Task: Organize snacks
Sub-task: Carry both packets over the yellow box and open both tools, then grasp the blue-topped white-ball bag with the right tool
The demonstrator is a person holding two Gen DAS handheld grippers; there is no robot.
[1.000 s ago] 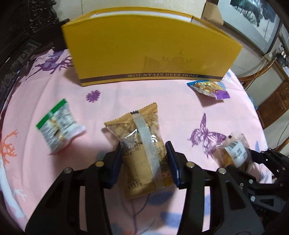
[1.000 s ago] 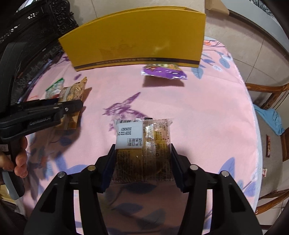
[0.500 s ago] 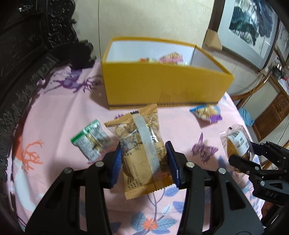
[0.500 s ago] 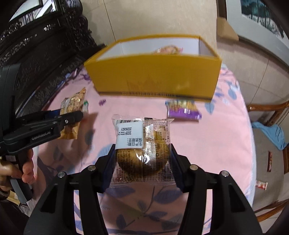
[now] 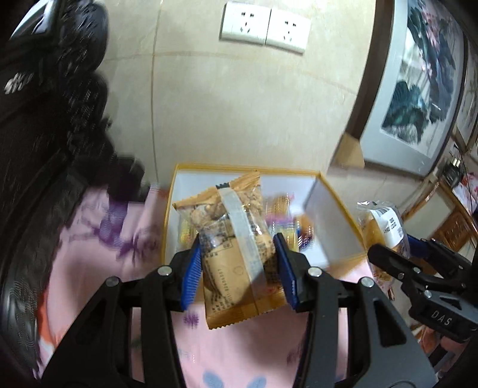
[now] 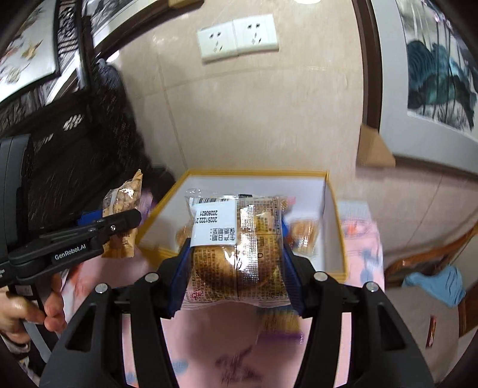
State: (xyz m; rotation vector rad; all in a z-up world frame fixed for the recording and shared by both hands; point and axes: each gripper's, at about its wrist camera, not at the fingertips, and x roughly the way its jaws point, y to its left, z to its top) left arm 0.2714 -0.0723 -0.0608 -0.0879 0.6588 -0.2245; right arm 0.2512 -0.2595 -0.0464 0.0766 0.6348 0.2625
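My left gripper (image 5: pixel 237 264) is shut on a tan nut snack packet (image 5: pixel 236 247) and holds it in the air, in front of and above the open yellow box (image 5: pixel 334 221). My right gripper (image 6: pixel 237 268) is shut on a clear-wrapped round cake packet (image 6: pixel 239 247) with a white label, also held above the near edge of the yellow box (image 6: pixel 331 232). The box holds several small snack packets (image 5: pixel 286 221). The right gripper with its packet (image 5: pixel 385 226) shows at the right of the left wrist view. The left gripper (image 6: pixel 119 221) shows at the left of the right wrist view.
The box stands on a pink patterned tablecloth (image 5: pixel 98 253) against a beige wall with sockets (image 5: pixel 263 28). A purple snack packet (image 6: pixel 280 323) lies on the cloth under the right gripper. Dark carved furniture (image 5: pixel 35 119) is at the left, wooden chairs (image 6: pixel 424 265) at the right.
Both grippers have risen from the table and moved forward toward the box with their packets. The box interior is now seen from above; the green packet has left the view.
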